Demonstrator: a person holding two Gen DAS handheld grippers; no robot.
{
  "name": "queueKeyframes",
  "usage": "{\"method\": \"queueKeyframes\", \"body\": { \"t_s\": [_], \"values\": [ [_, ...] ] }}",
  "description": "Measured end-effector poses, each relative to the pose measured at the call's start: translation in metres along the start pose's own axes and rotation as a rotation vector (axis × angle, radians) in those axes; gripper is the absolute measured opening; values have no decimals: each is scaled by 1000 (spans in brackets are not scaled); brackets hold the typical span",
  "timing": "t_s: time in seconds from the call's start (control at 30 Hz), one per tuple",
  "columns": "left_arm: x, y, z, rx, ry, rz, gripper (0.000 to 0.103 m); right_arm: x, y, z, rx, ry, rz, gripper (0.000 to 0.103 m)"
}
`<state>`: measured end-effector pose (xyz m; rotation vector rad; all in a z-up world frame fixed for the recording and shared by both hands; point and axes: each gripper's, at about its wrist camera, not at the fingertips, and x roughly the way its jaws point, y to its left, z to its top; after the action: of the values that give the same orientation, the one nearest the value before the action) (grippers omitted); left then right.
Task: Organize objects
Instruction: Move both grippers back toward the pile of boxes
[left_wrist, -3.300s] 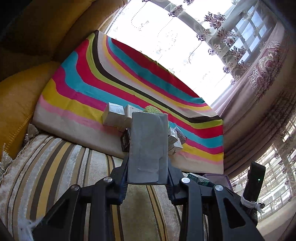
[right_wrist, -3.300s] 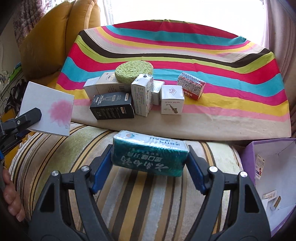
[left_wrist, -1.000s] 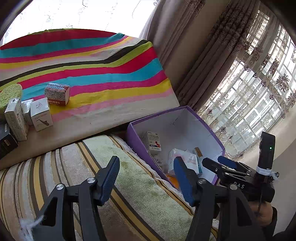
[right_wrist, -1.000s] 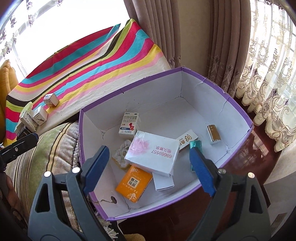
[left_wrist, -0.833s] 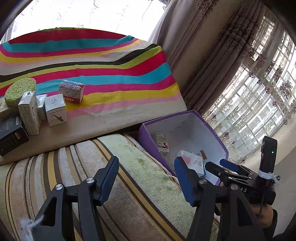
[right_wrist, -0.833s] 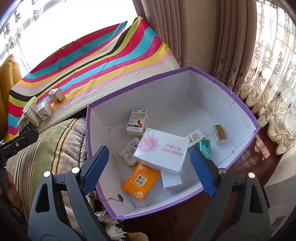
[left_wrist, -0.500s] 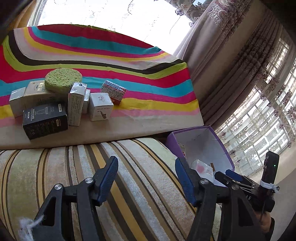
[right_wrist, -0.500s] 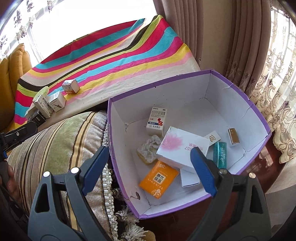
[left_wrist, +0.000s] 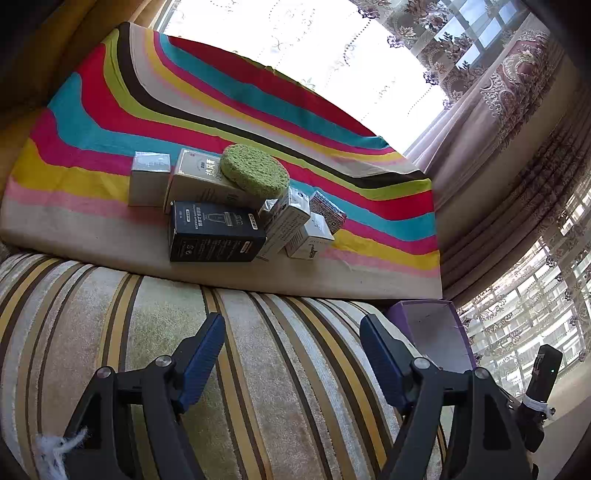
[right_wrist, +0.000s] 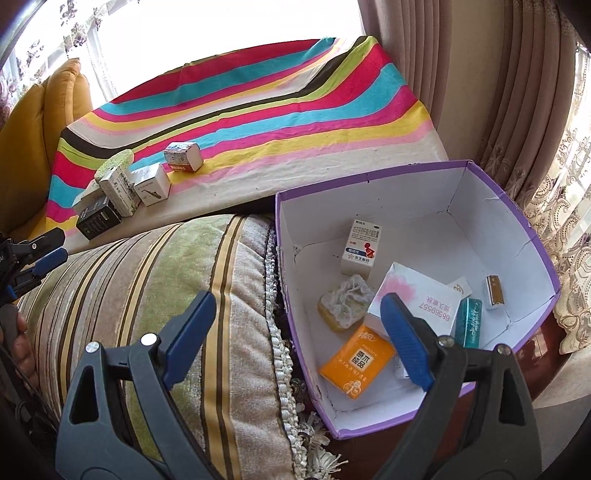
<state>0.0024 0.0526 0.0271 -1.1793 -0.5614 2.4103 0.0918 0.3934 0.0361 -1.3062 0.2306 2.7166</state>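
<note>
The black rectangular carton (left_wrist: 216, 236) lies flat on the striped-cloth bench (left_wrist: 110, 236), front of the box cluster, long axis crosswise, straight ahead of the left tongs (left_wrist: 291, 354), whose empty jaws are opening. The right tongs (right_wrist: 299, 332), released and empty, hover farther off by the purple cardboard box (right_wrist: 369, 177).

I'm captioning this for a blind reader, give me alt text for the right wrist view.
An open purple box holds small packages, among them an orange packet and a white carton. The empty right gripper, jaws open, hangs over its edge and a striped cushion. More boxes sit on a striped cloth behind.
</note>
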Motion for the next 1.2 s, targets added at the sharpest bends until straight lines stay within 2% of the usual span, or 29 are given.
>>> {"method": "queueKeyframes", "body": {
  "t_s": [0.17, 0.4, 0.73, 0.97, 1.2],
  "values": [
    [-3, 13, 3, -35, -4, 61, 83, 4, 15, 3, -46, 10, 10, 93],
    [5, 24, 13, -61, 16, 145, 84, 8, 39, 12, -111, 8, 29, 96],
    [44, 12, 32, 0, 62, 254, 88, 21, 82, 23, -208, 13, 56, 96],
    [77, 3, 48, 39, 101, 322, 91, 31, 92, 29, -222, 24, 62, 96],
    [91, 9, 59, 33, 115, 415, 91, 39, 97, 35, -218, 30, 67, 96]
  ]
}}
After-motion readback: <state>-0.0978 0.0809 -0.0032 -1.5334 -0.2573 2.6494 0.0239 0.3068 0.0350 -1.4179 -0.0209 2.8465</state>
